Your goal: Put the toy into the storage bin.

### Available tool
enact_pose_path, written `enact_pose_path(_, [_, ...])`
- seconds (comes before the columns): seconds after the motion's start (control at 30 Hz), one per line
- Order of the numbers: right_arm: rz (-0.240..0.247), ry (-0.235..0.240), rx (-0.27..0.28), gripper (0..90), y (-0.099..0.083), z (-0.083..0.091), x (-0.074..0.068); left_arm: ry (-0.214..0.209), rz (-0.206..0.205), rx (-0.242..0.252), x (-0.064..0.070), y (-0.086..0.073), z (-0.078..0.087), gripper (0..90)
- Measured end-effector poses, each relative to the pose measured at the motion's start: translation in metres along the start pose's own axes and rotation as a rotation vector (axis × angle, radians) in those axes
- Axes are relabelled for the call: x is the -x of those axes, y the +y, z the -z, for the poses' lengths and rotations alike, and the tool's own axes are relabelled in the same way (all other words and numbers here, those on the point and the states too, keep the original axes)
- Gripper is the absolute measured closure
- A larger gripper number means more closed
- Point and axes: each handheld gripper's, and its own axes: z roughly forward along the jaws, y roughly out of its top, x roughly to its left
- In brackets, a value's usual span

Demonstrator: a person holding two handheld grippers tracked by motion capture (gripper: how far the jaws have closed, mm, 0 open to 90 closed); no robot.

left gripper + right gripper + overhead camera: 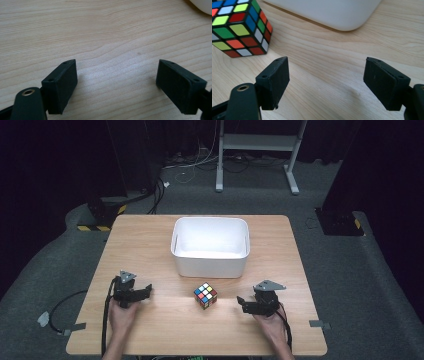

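On your wooden table point(150, 245), the white bin point(210, 247) sits behind the puzzle cube point(205, 295), which lies between your grippers. Your right gripper point(243, 302) is nearer, cube to its left; both it and the left gripper point(145, 291) have jaws spread, empty.

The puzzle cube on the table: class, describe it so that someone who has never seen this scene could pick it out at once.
Start at the wooden table and find the white tub near its middle. Just in front of the tub, on the person's side, sits the puzzle cube, between the left gripper and the right gripper. It is the one many-coloured thing there, black-edged with small squares.
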Motion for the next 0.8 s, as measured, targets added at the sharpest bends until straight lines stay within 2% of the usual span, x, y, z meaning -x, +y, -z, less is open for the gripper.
enact_pose_path(0.17, [0.006,0.029,0.019,20.6,0.004,-0.001,-0.007,0.000,0.000,0.000,0.000,0.000,0.000,17.4])
enact_pose_path(0.47, [0.008,0.065,0.021,20.5,0.006,-0.003,-0.012,0.000,0.000,0.000,0.000,0.000,0.000,17.4])
enact_pose_path(0.8, [0.047,0.126,0.056,17.6,0.024,-0.001,-0.029,0.000,0.000,0.000,0.000,0.000,0.000,17.4])
